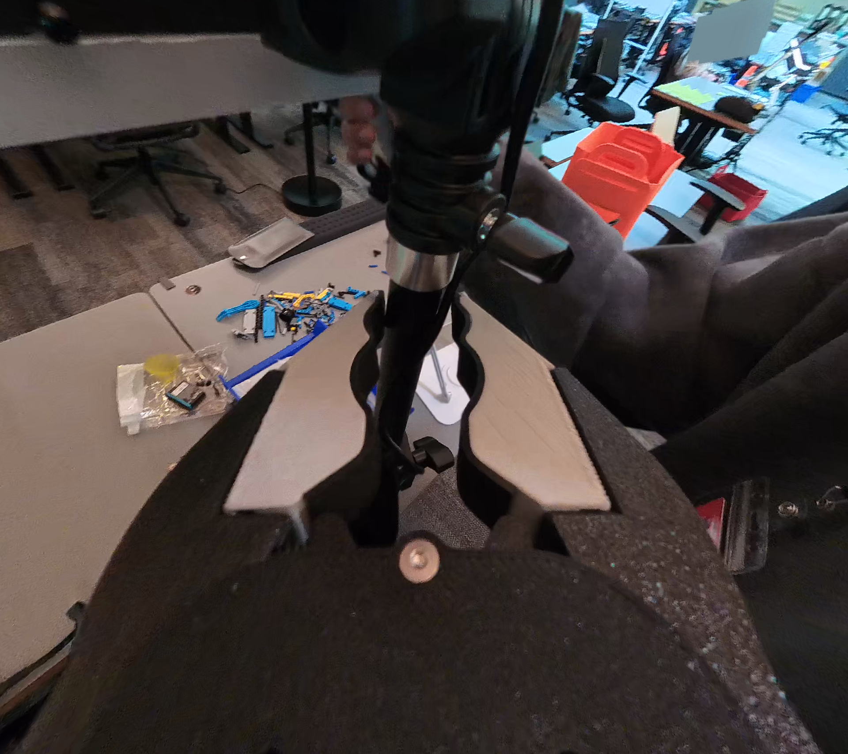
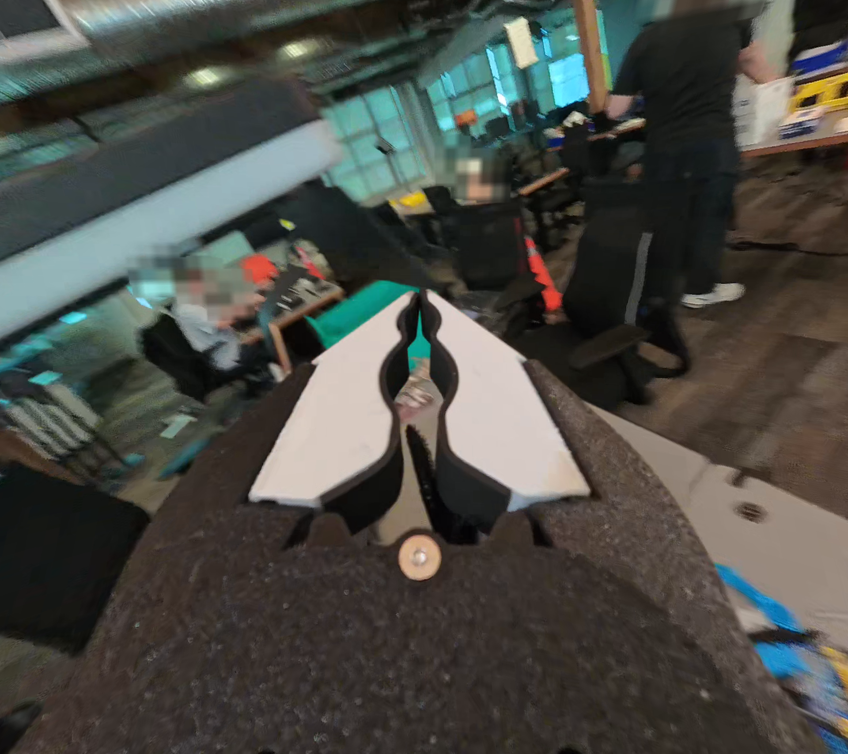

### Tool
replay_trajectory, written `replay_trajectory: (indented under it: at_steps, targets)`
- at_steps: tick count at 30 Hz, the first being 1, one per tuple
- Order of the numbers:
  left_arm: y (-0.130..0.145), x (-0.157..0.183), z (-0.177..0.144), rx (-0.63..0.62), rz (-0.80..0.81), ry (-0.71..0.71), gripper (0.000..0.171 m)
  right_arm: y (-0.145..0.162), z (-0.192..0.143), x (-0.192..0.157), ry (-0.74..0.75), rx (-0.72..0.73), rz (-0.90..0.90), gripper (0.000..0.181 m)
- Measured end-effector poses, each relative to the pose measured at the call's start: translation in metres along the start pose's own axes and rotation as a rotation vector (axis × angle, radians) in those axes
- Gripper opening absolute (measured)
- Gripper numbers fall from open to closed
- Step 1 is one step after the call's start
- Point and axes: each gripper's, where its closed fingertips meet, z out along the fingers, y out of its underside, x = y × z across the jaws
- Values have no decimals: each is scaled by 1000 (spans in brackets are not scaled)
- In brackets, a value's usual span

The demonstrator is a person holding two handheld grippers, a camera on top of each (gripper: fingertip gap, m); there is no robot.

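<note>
Now left gripper (image 1: pixel 415 310) parted around black pole (image 1: pixel 404 346)

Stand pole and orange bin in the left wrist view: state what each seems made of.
Stand pole: apparently metal, black-coated, with a shiny bare silver collar above. Orange bin: likely moulded plastic, with an even matte colour and rounded ridges.

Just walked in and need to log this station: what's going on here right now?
A person holds a gripper in each hand. The left gripper is open, its jaws either side of a black stand pole that rises from the grey table; contact is unclear. Loose blue and yellow building pieces and a clear parts bag lie behind. The right gripper is raised, jaws nearly closed on nothing.
</note>
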Motion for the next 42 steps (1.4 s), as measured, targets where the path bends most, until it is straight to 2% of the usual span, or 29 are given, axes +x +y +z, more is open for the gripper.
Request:
replay_trajectory:
  at_steps: [2,3,4,7,9,12,15,17,19,20,22,24,26,27,28,30,32,34,36,38,39,42]
  targets:
    - [0,-1,0,-7,-13,-15,28,-12,7,31,69,2,-47,0]
    - [0,0,0,-9,-20,-18,27,-22,13,33,22,40,-27,0]
    - [0,0,0,-10,-22,-23,28,-29,23,27,-77,52,7,0]
    - [0,-1,1,-12,-19,-43,27,-16,47,8,-295,-54,54,0]
    - [0,-3,2,-21,-11,-52,26,-5,51,-3,-366,-103,135,0]
    - [0,-4,3,-42,5,-79,26,-1,43,-14,-434,-77,251,0]
    - [0,-6,6,-66,3,-115,25,56,35,-41,-451,-317,118,0]
    - [0,-6,8,-79,6,-120,25,57,27,-78,-542,-260,122,0]
    - [0,-7,8,-83,3,-123,25,42,18,-108,-600,-147,177,0]
    - [0,-7,7,-82,-3,-124,25,35,15,-120,-609,-92,180,0]
    - [1,-6,7,-82,-13,-126,25,28,13,-119,-530,-37,198,0]
    - [1,-5,7,-84,-16,-126,26,35,11,-102,-436,-50,251,0]
    - [1,-5,6,-82,-25,-128,26,59,14,-52,-180,-163,332,0]
    - [1,-5,6,-79,-32,-129,26,59,13,-22,-38,-150,366,0]
    - [1,-5,6,-77,-38,-128,26,43,16,-2,23,-57,376,0]
    - [1,-4,6,-73,-44,-123,26,1,33,-5,-106,126,401,0]
    - [1,-4,6,-74,-43,-118,26,-15,55,-22,-257,174,382,0]
    - [1,-4,6,-77,-65,-112,26,-13,61,-33,-388,193,456,0]
    - [2,-4,6,-83,-77,-114,26,-20,49,-46,-529,288,558,0]
    - [2,-3,7,-102,-69,-115,26,-18,40,-69,-604,295,530,0]
    - [2,-3,7,-113,-68,-114,26,-12,40,-84,-615,254,493,0]
    - [3,-2,7,-122,-77,-102,26,-15,30,-107,-593,280,472,0]
